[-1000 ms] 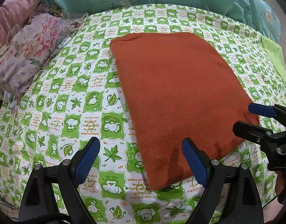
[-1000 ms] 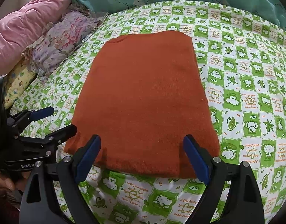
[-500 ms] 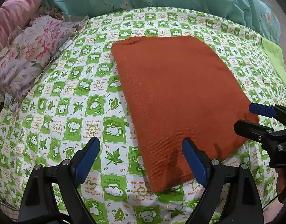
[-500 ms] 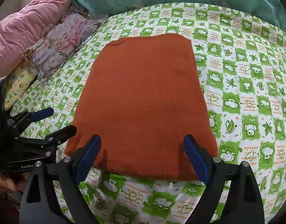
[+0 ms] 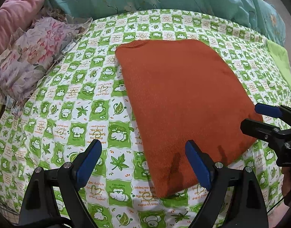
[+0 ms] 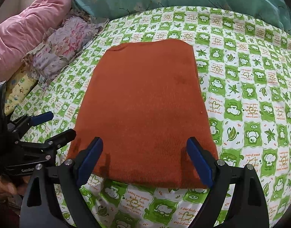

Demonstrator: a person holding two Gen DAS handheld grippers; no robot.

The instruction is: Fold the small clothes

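The soft, floppy orange sweater (image 6: 143, 110) is lying flat on the bed (image 6: 250, 87), and both the left gripper (image 5: 143, 161) and the right gripper (image 6: 145, 159) are hanging wide open, holding nothing, so pinching its near corners looks best.

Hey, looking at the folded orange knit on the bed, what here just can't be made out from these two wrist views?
- Folded rust-orange knit garment: its sleeves and layers are tucked underneath, hidden in both views.
- Its near edge in the right wrist view: partly behind the right gripper.
- Lime-green cloth: cut off by the fisheye rim, left wrist view.
- Left gripper: open, holding nothing.
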